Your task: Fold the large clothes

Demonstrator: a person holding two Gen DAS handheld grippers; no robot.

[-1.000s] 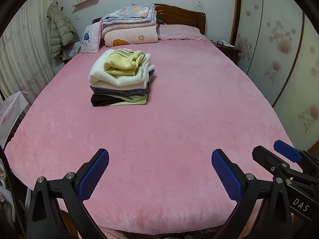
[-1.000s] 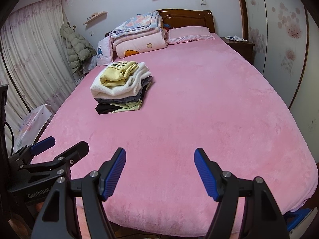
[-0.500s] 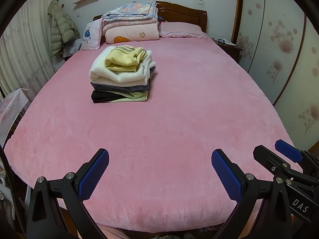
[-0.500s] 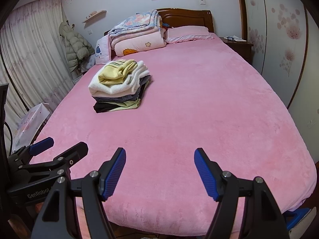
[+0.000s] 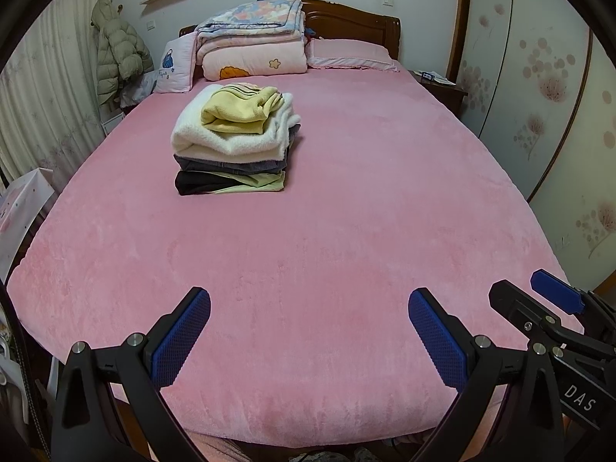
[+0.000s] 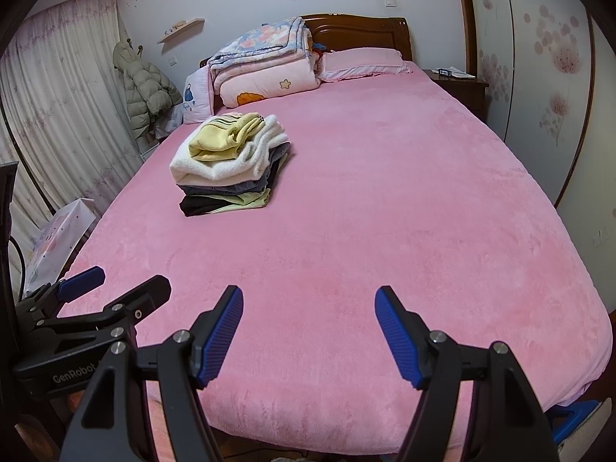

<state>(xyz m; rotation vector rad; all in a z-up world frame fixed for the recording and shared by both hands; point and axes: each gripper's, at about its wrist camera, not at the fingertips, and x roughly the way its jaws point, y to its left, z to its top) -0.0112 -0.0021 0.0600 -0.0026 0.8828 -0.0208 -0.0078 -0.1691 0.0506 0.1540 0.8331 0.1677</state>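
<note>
A stack of folded clothes (image 5: pixel 235 142) (image 6: pixel 231 165) sits on the pink bed (image 5: pixel 327 231) (image 6: pixel 365 211), left of centre toward the headboard; a yellow garment tops a white fleece, with grey, black and pale green layers below. My left gripper (image 5: pixel 308 331) hovers open over the bed's near edge, nothing between its blue pads. My right gripper (image 6: pixel 310 331) is also open and empty, over the same edge. Each gripper shows in the other's view: the right one (image 5: pixel 539 304) at lower right, the left one (image 6: pixel 111 287) at lower left. Both are far from the stack.
Folded quilts (image 5: pixel 250 38) and a pink pillow (image 5: pixel 350 54) lie against the wooden headboard. A padded coat (image 5: pixel 115 57) hangs by the curtain at left. A nightstand (image 5: pixel 439 84) stands at right beside a flowered wardrobe. A white bag (image 6: pixel 61 238) stands on the floor at left.
Both views have shifted slightly, so the stack sits a little lower in the left wrist view. Both grippers stay open and empty.
</note>
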